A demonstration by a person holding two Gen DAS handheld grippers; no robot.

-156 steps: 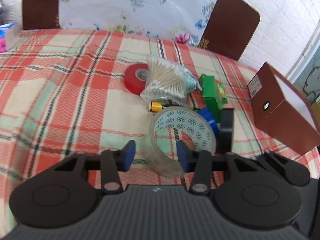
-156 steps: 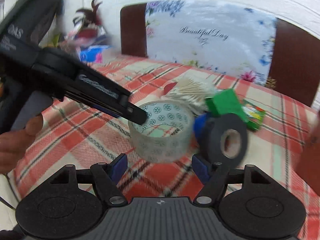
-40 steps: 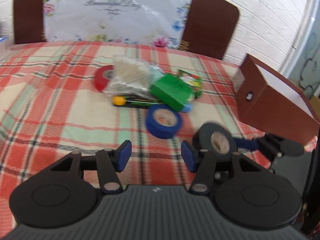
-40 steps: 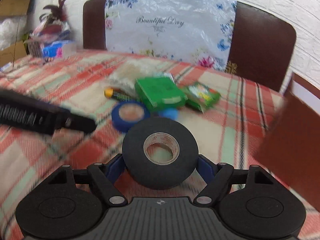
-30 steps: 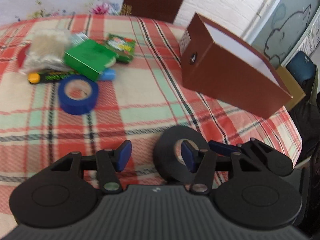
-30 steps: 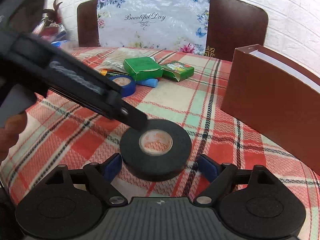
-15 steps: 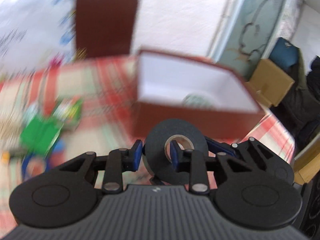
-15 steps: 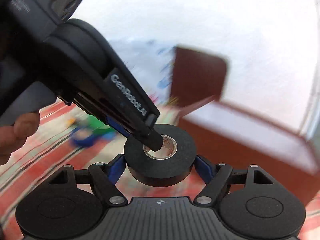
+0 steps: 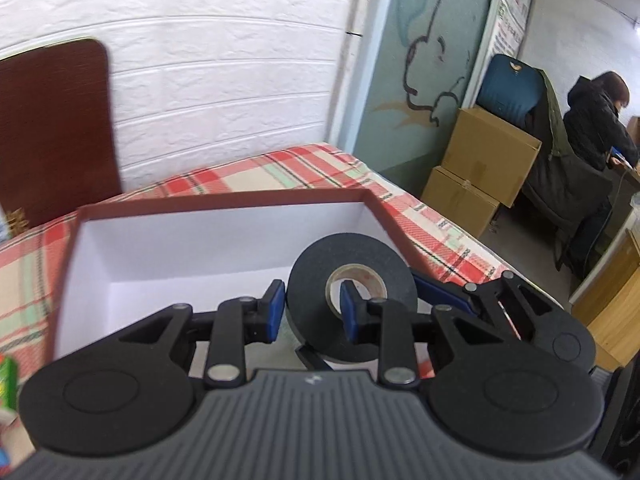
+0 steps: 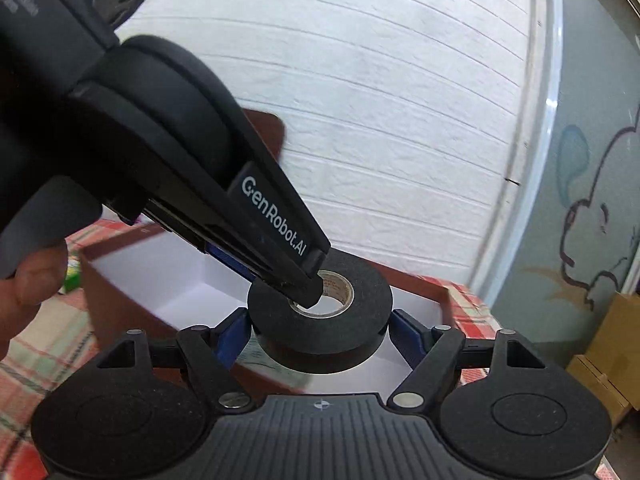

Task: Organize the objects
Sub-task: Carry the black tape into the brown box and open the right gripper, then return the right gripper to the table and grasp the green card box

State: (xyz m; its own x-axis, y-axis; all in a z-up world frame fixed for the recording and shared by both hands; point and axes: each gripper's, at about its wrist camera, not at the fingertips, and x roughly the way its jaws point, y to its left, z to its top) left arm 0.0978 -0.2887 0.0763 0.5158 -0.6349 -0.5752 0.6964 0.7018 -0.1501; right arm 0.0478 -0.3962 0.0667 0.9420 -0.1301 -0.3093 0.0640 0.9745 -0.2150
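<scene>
White "GenRobot.AI" lettering runs along the black plastic finger of the left gripper [image 10: 306, 288], seen in the right wrist view. Higher on that same black gripper body, at the top left corner, partial white letters "AS" and a smaller line of print beneath, too cut off and blurred to read. White paper poster on far wall [image 9: 510, 12] in the left wrist view carries print, too small to read.

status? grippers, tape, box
Left gripper shut on black tape roll, one finger through the core. Right gripper spans the roll's outer edge; contact unclear. Roll held above open brown box. Nothing in the way.
</scene>
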